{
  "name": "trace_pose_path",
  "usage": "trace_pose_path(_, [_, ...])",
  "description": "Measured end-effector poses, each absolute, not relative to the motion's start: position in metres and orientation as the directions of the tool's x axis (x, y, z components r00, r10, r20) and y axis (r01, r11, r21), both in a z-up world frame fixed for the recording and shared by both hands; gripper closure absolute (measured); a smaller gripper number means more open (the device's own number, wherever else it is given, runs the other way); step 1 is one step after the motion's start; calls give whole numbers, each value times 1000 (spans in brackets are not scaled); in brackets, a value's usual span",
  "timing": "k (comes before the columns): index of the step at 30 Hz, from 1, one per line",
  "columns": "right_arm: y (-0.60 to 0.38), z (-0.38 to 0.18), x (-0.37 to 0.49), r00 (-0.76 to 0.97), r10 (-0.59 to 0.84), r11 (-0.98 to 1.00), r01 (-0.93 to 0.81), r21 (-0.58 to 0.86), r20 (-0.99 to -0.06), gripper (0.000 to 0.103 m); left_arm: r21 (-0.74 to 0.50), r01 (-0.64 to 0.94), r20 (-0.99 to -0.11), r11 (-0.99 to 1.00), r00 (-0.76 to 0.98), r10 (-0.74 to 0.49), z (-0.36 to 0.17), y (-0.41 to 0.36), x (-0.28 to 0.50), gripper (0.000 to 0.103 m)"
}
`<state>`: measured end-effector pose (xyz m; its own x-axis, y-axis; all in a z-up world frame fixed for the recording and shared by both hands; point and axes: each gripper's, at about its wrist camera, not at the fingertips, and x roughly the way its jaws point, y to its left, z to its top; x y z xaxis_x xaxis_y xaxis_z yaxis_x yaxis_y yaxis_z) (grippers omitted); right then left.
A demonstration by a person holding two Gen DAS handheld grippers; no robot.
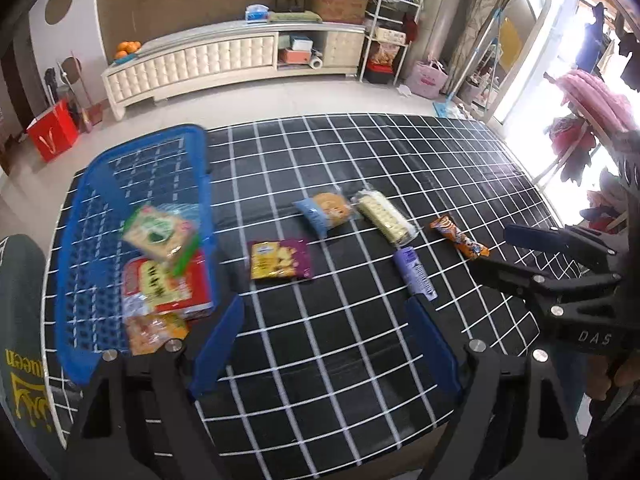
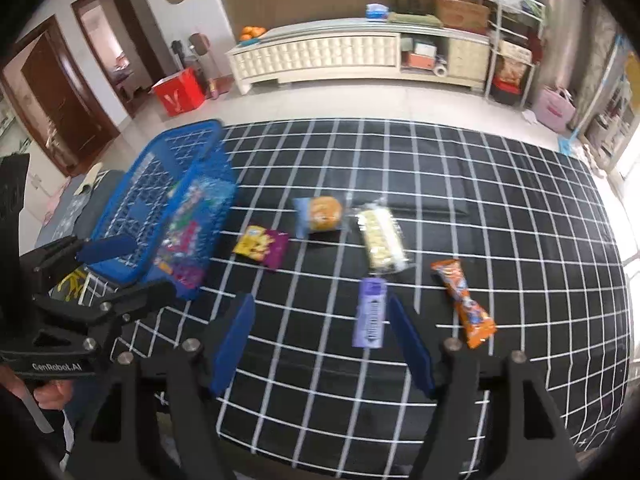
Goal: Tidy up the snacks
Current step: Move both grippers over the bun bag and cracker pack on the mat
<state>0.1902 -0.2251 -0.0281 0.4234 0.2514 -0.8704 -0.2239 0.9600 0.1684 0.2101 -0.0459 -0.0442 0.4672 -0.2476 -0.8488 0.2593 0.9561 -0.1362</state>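
- The table (image 2: 500, 184), under a black cloth with a white grid, fills both views; five snacks lie loose on it.
- My blue basket (image 1: 96, 184) sits at the table's left end, already holding a green-printed packet (image 1: 158, 232), a red box (image 1: 168, 284) and an orange bag (image 1: 154, 330).
- My left gripper (image 1: 328, 344) hangs above the cloth beside the basket, jaws spread wide, nothing between them.
- My right gripper (image 2: 320, 340) is likewise wide and empty, its right finger just beside the purple stick pack (image 2: 371, 312).
- The white wafer pack (image 2: 382, 240) looks light but brittle; I'd pinch across its narrow width, gently.
- The round cake in a blue wrapper (image 2: 320, 214) seems soft and crushable; the crimped film end is safer.
- The yellow-and-purple pouch (image 2: 262, 246) lies flat, so I'd need to catch an edge.
- The orange bar (image 2: 464, 304) is slim with slick-looking film; grip mid-length.
- The purple stick pack looks stiff and light, nearest my right fingers; I'd close across its middle.
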Motion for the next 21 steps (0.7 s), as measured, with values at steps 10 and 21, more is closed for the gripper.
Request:
trace_pose_path(10, [-276, -44, 218, 417, 262, 964, -155, 216, -870, 26, -178, 235, -898, 955, 357, -256, -72, -101, 267, 21])
trace_pose_path(21, [-306, -85, 279, 371, 274, 961, -70, 267, -887, 26, -178, 92, -953, 980, 231, -195, -118, -117, 339, 21])
